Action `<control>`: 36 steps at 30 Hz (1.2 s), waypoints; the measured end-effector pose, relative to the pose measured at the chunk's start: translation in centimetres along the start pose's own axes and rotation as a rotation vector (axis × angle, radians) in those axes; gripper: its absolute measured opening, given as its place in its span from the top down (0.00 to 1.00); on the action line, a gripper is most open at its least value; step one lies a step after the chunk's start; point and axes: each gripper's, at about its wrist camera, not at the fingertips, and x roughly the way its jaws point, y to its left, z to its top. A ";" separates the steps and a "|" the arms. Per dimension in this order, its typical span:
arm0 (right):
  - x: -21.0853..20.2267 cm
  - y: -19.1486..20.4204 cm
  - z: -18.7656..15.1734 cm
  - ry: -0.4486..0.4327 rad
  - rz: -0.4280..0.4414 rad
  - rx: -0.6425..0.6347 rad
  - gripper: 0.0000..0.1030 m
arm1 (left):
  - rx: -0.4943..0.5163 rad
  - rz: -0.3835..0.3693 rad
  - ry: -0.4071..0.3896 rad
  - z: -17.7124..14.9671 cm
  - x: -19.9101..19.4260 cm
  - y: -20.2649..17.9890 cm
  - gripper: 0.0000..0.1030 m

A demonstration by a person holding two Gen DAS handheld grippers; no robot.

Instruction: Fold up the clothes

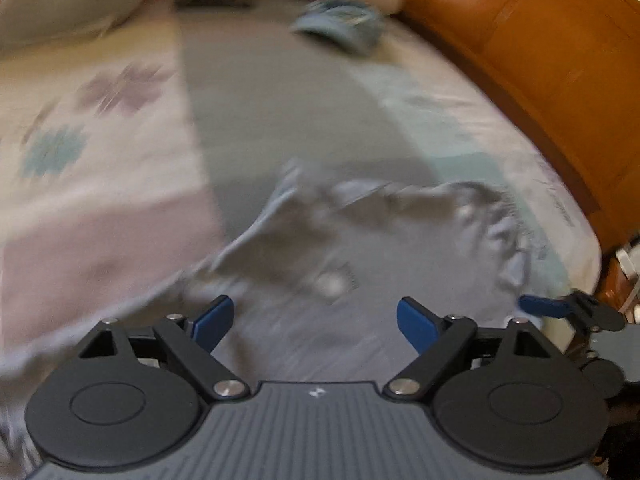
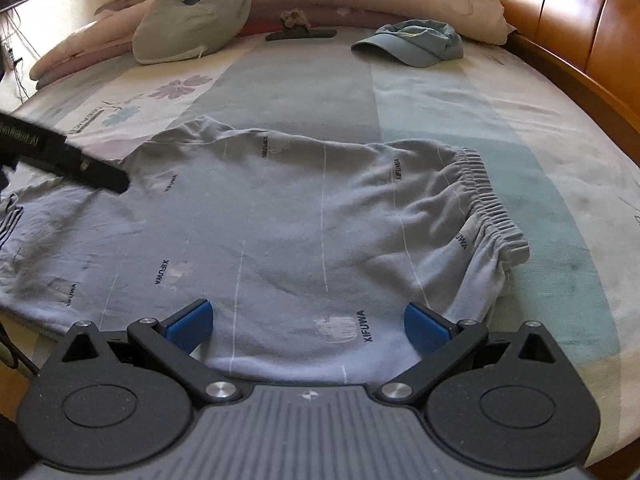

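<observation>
Grey trousers (image 2: 280, 220) flat on bedsheet (image 2: 520, 128), left hand-held gripper (image 1: 316, 320) and right hand-held gripper (image 2: 308, 326) both agape, empty.

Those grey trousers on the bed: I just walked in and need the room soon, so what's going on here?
A person holding a gripper in each hand is about to fold the grey trousers, which lie spread across the bed, elastic waistband to the right. The right gripper hovers open over the near edge of the fabric, and the left gripper is open too. Neither grips anything, and no fold shows yet. A blue cap and pillow sit beyond.
</observation>
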 end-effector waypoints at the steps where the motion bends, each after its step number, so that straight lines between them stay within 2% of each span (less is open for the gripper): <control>1: -0.1 -0.1 -0.1 -0.008 0.004 0.006 0.00 | 0.022 -0.004 -0.016 0.6 -0.1 -0.6 0.13; 7: -0.1 -0.4 -0.6 -0.053 0.019 0.023 0.00 | 0.116 -0.009 -0.044 3.6 3.1 -3.2 0.12; 11: -0.2 -0.7 -0.7 -0.067 0.039 0.030 0.00 | 0.096 0.102 0.022 3.9 6.9 -1.9 0.14; 13: -0.4 -0.8 -0.8 -0.067 0.049 0.030 0.00 | 0.106 0.119 0.005 4.0 6.4 -2.2 0.13; 17: -1.3 -1.8 -0.7 -0.086 0.091 0.078 0.00 | 0.103 0.107 -0.050 4.0 3.6 -3.0 0.13; 21: -2.8 -3.3 0.2 -0.182 0.110 0.127 0.00 | 0.091 0.114 -0.072 3.5 1.7 -3.3 0.12; 23: -2.2 -4.1 0.6 -0.171 0.077 0.135 0.00 | 0.081 0.117 -0.069 3.1 1.3 -3.4 0.12; 26: -0.9 -5.5 0.0 -0.078 0.055 0.191 0.00 | 0.073 0.130 -0.057 2.7 1.1 -3.4 0.12; 30: -2.0 -5.5 -0.5 -0.062 0.094 0.167 0.00 | 0.086 0.134 -0.059 2.1 0.5 -3.6 0.12; 36: -2.6 -6.7 0.2 -0.096 0.161 0.293 0.00 | 0.078 0.129 -0.056 1.7 0.5 -3.8 0.12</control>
